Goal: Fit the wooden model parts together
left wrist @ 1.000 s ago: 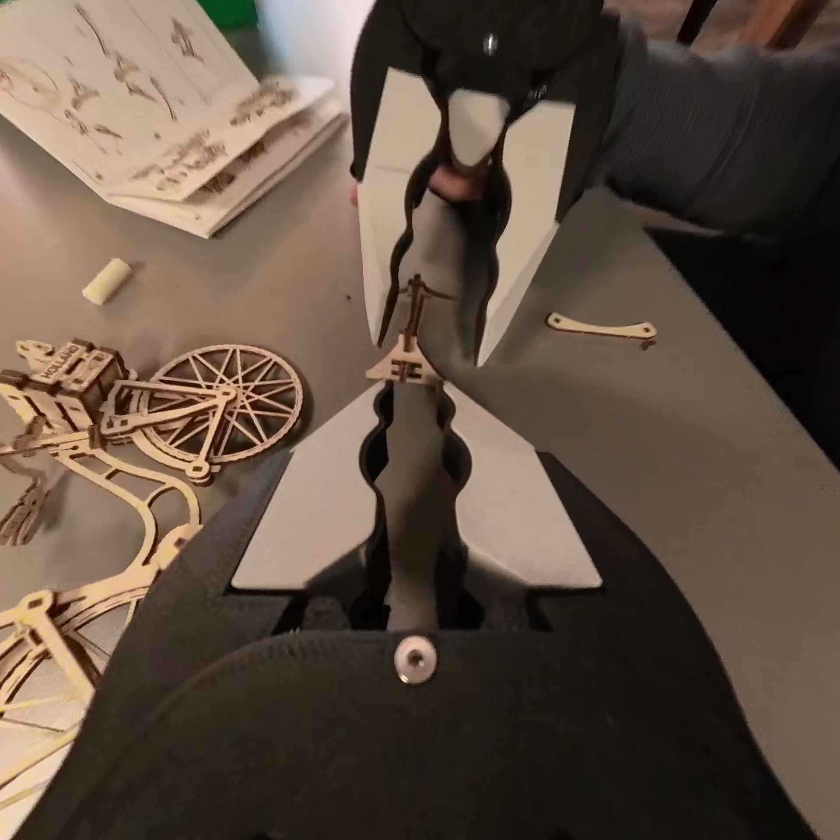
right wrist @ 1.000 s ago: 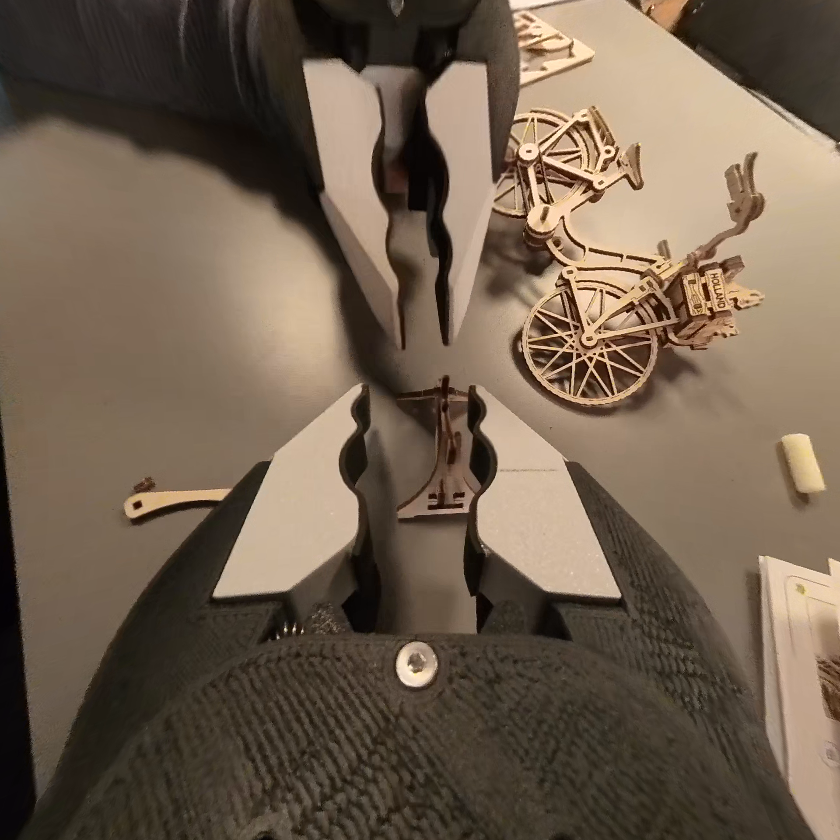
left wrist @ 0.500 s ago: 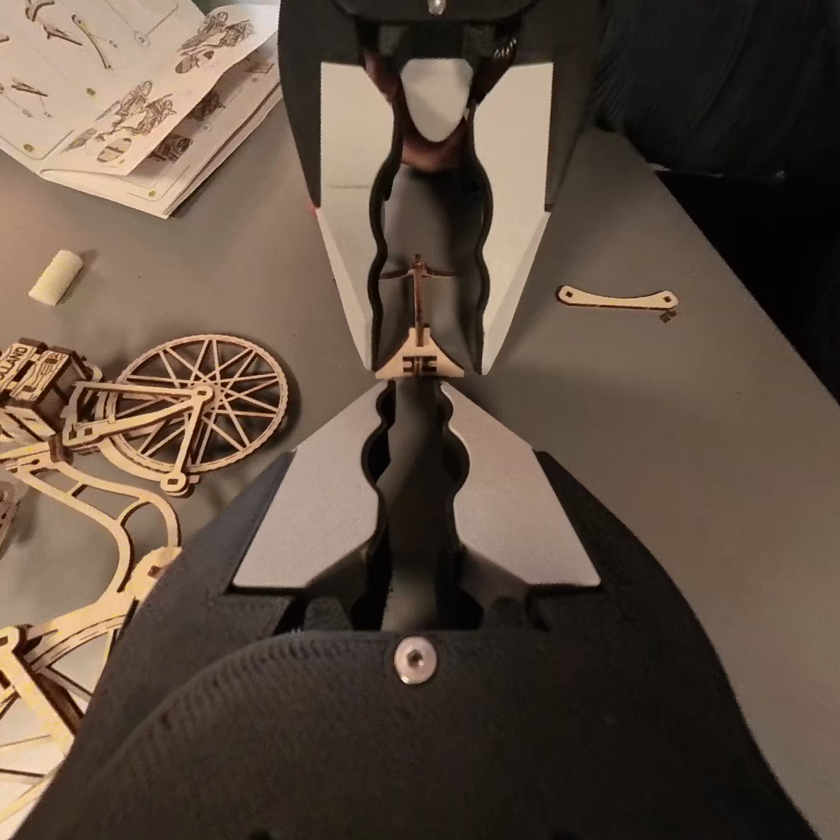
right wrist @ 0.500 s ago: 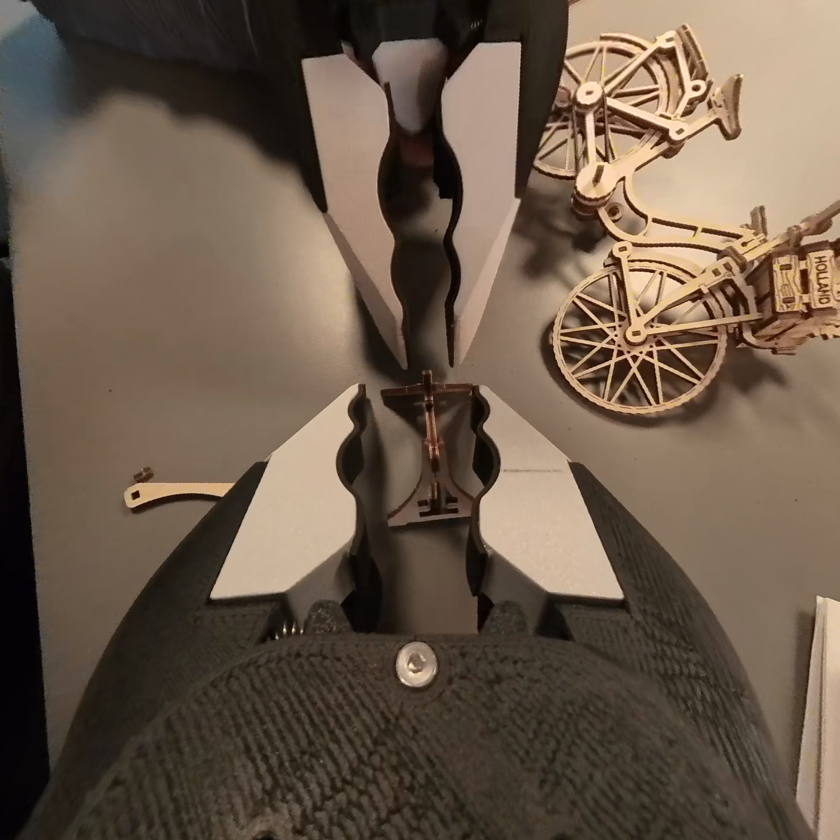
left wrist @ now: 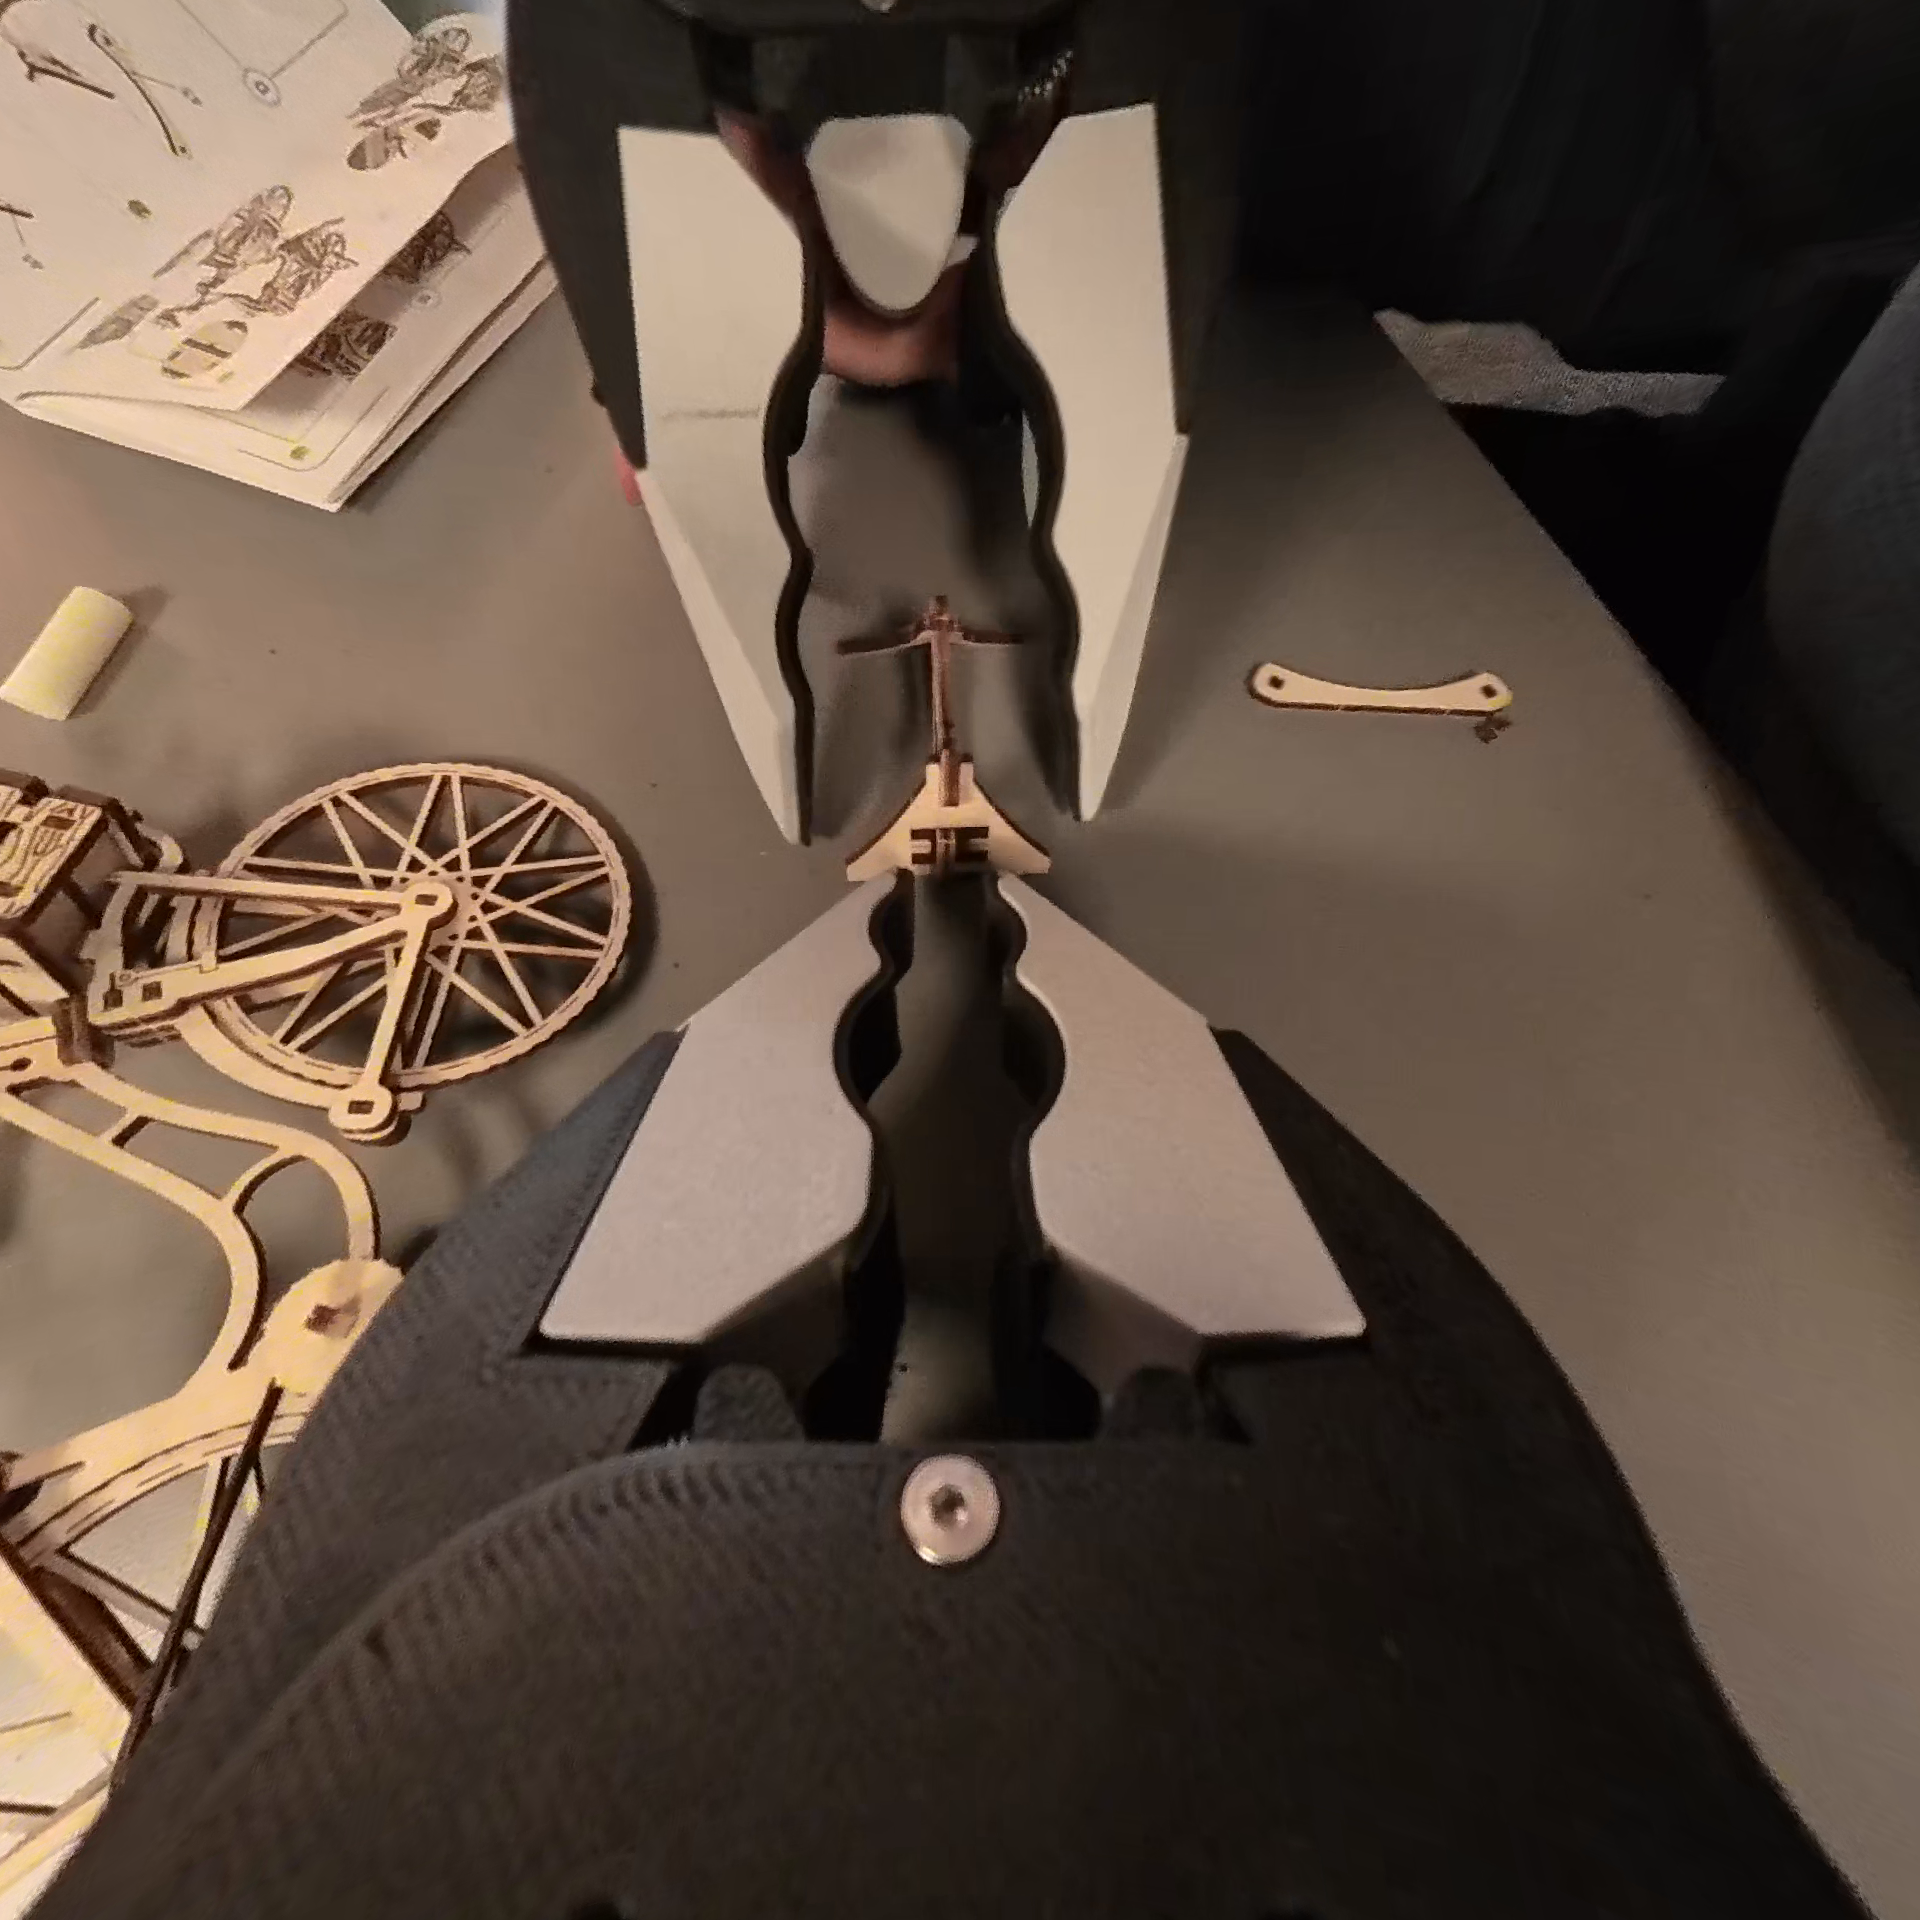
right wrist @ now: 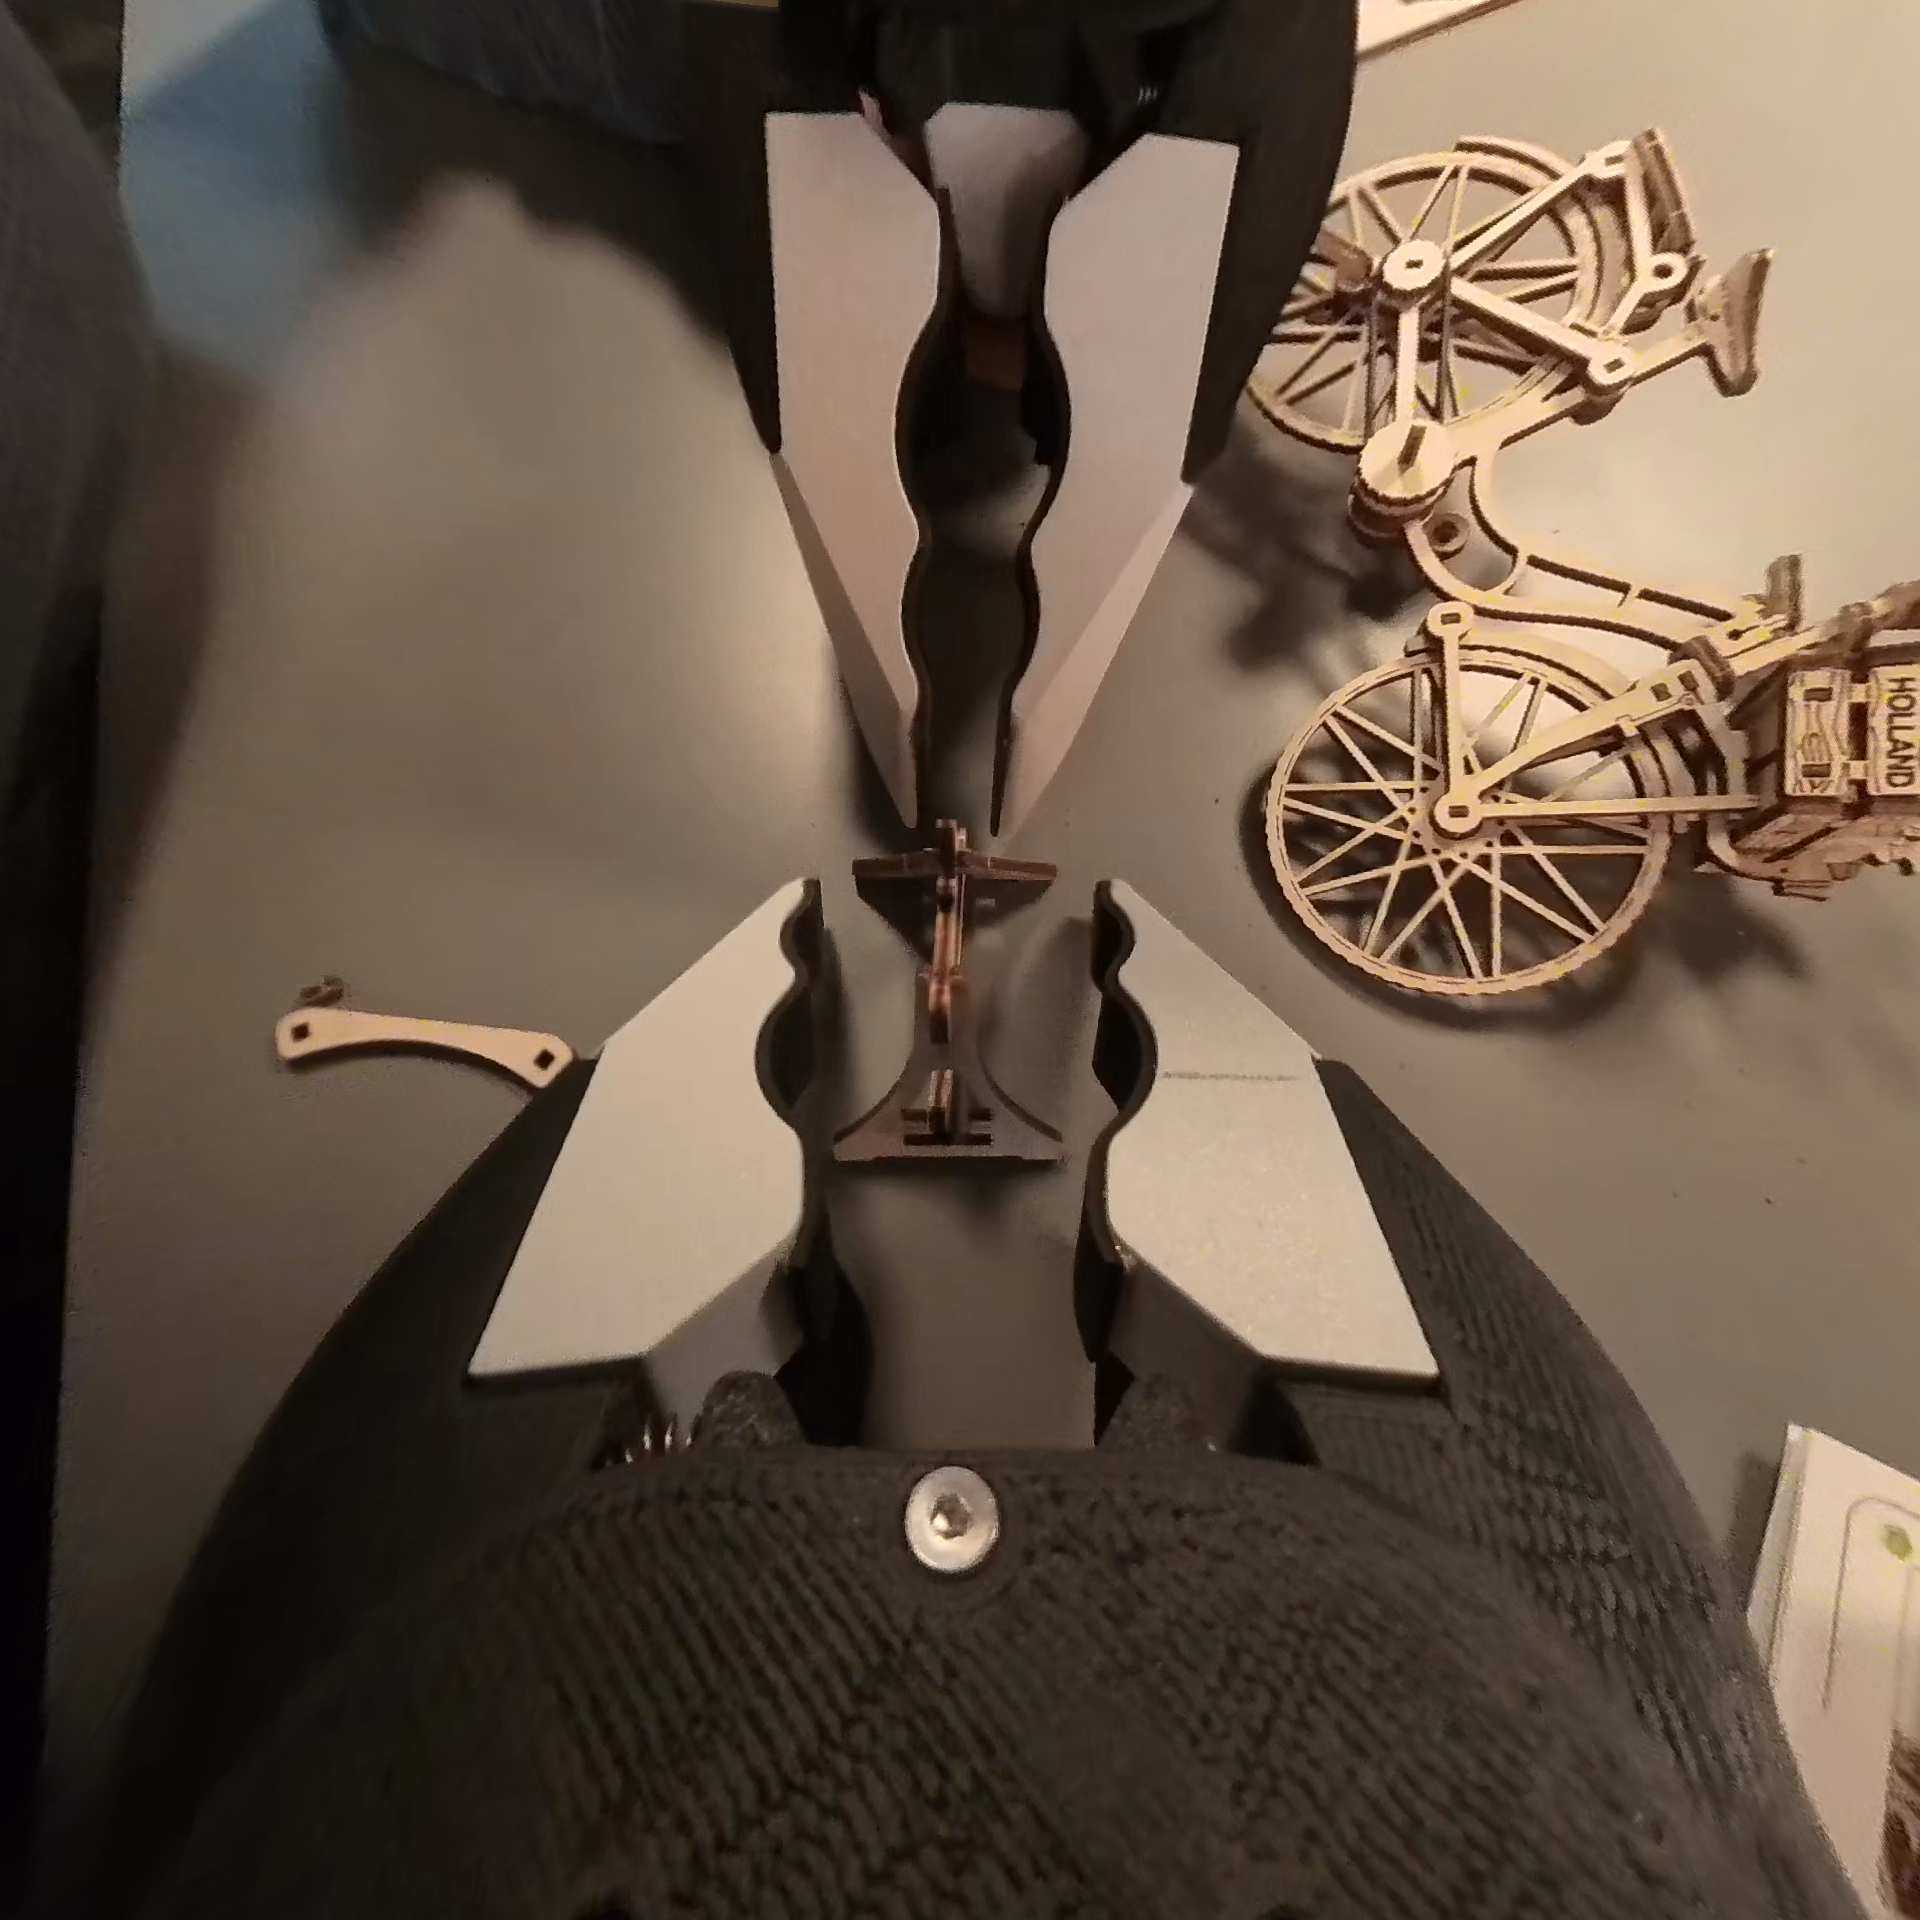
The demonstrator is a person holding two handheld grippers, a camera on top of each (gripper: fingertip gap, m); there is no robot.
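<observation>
Now the small brown wooden stand piece, a slim spine with a flared triangular foot and a thin crossbar (right wrist: 943,1029), lies on the grey tabletop (right wrist: 520,644) between the two pale fingers of the right tongs (right wrist: 958,896), low centre in the right wrist view. Those tongs are spread wide, and I see no finger touching the wood. Its long axis runs straight along the fingers — foot towards the right tongs' body, crossbar at their tips.

The left tongs (left wrist: 948,891) face it from the other end, nearly tip to tip, jaws narrowly parted and holding nothing; in the left wrist view the piece (left wrist: 940,769) sits just past their tips, middle of frame, and the flared foot looks closest. The right tongs are plainly the nearer for a grasp.

Compared with half a second ago, the right tongs have slid further over the piece, and the left tongs have closed in on its end.

Off to the side lie a pale wooden bicycle model (right wrist: 1475,665), a loose curved wooden strip (right wrist: 421,1039), an open instruction booklet (left wrist: 239,229) and a small pale cylinder (left wrist: 68,651).
</observation>
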